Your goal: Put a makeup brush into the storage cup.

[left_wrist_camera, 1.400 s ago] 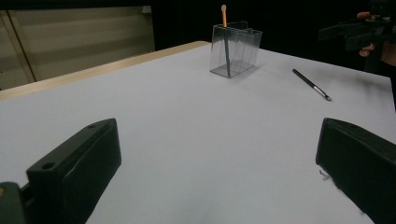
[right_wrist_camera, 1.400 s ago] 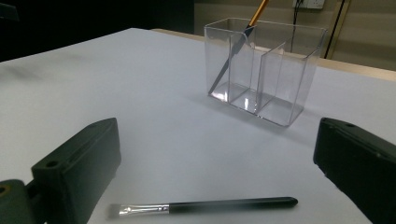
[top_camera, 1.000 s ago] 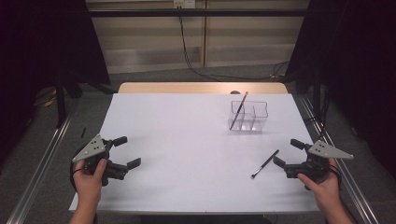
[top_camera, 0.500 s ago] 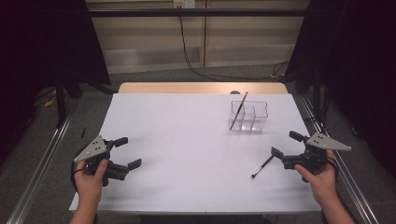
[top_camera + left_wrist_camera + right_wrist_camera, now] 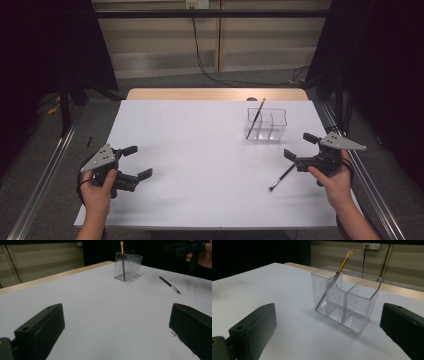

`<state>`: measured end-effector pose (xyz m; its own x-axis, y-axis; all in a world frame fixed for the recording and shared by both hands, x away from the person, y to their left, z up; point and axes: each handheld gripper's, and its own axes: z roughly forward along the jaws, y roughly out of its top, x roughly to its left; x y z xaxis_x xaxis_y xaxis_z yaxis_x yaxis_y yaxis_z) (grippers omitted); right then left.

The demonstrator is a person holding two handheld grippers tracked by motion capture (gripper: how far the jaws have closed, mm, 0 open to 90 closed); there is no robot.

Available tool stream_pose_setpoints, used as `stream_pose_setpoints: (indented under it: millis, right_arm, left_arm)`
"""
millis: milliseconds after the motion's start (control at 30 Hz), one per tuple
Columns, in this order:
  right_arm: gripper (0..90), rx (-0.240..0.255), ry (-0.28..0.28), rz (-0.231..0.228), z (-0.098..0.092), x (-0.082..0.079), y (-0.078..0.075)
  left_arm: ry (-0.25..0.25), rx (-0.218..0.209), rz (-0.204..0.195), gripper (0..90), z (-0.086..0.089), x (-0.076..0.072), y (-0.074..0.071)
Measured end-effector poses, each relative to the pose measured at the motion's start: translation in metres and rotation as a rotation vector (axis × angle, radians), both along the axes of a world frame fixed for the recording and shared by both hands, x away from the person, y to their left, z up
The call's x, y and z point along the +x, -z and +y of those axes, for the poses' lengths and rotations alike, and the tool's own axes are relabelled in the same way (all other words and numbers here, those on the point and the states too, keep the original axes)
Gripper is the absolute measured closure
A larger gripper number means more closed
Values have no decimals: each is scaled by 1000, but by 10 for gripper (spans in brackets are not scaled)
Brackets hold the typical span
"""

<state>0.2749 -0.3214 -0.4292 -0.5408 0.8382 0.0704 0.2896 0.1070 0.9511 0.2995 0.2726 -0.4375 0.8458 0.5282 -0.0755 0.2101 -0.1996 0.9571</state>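
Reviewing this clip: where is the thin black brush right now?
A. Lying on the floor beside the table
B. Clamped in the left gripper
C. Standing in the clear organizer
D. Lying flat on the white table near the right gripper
D: the black brush lies flat on the white table, just in front of the open right gripper; another brush, the gold-handled one, stands in the clear organizer.

So there's a white table (image 5: 200, 150) with a clear organizer (image 5: 266, 124) sitting toward the far right, and one brush (image 5: 255, 118) leaning in its left compartment. A second black brush (image 5: 282, 177) is lying flat on the table nearer the front. The right gripper (image 5: 299, 146) hangs just beside that brush's upper end, jaws spread. The left gripper (image 5: 137, 162) is way over at the front left, jaws apart too, nothing in them.
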Motion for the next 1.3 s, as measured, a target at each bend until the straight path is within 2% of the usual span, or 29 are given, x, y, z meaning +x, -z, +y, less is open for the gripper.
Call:
stream_pose_setpoints:
  millis: [300, 533, 833, 1300]
  right_arm:
    - [3, -13, 14, 37, 4, 11, 4]
    - [3, -40, -2, 55, 8, 15, 4]
    - [2, -73, -7, 113, 5, 18, 6]
    - [2, -166, -32, 270, 8, 25, 8]
  left_arm:
    - [3, -2, 0, 1, 1, 0, 0]
    - [5, 0, 2, 1, 0, 0, 0]
    - [3, 7, 1, 0, -1, 1, 0]
    - [8, 5, 7, 1, 0, 1, 0]
